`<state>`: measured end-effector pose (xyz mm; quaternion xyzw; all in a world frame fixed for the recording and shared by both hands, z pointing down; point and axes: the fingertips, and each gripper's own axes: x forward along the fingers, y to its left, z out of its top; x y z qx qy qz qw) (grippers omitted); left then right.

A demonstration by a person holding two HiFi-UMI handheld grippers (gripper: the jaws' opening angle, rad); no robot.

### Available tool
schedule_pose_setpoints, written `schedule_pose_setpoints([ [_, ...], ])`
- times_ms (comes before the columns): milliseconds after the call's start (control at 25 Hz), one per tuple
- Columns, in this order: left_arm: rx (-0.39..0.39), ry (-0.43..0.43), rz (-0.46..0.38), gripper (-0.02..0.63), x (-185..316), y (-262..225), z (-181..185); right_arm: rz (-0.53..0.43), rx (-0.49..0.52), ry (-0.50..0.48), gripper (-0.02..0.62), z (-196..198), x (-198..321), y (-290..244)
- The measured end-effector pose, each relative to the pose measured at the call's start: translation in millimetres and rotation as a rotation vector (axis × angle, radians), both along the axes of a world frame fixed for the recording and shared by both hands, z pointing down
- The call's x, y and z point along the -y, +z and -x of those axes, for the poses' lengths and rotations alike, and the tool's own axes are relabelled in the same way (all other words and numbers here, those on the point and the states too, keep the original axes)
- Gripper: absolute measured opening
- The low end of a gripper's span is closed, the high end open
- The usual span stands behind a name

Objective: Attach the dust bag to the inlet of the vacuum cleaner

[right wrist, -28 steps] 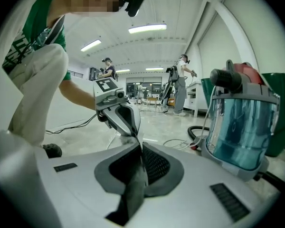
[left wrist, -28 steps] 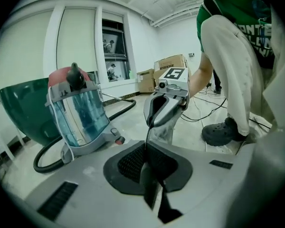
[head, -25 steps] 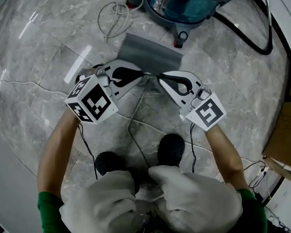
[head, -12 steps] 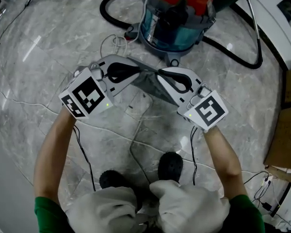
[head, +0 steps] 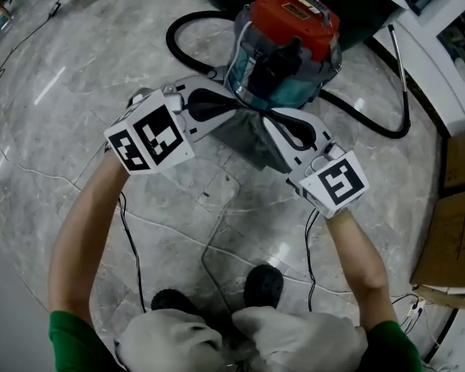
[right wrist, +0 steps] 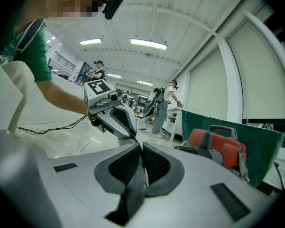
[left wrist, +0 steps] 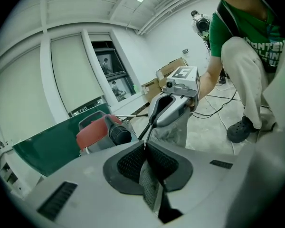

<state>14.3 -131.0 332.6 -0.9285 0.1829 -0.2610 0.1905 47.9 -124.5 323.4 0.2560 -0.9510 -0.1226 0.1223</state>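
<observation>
Dust bag (head: 250, 139), grey and limp, hangs stretched between the two grippers above the marble floor (head: 54, 122), just in front of the vacuum cleaner (head: 288, 49). Left gripper (head: 231, 108) has its jaws clamped on one edge of the fabric. The right gripper (head: 270, 120) has its jaws pinched together on the opposite edge. A black hose (head: 376, 126) curls round the red-lidded, teal-bodied machine.

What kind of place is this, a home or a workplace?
Probably a workplace, like a large lab or workshop hall: a polished stone floor crossed by loose cables, cardboard boxes at the side, and long strip lights overhead.
</observation>
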Motion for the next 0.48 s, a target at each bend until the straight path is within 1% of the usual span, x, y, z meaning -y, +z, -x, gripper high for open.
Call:
schedule_pose_setpoints([
  [280, -0.026, -0.021, -0.003, 0.02, 20.8, -3.5, -0.7, -0.028, -0.007, 0.032, 0.023, -1.7, 20.7, -3.5],
  [480, -0.027, -0.023, 0.002, 0.021, 38.7, -6.2, -4.3, -0.002, -0.007, 0.064, 0.023, -6.5, 36.5, -4.1],
])
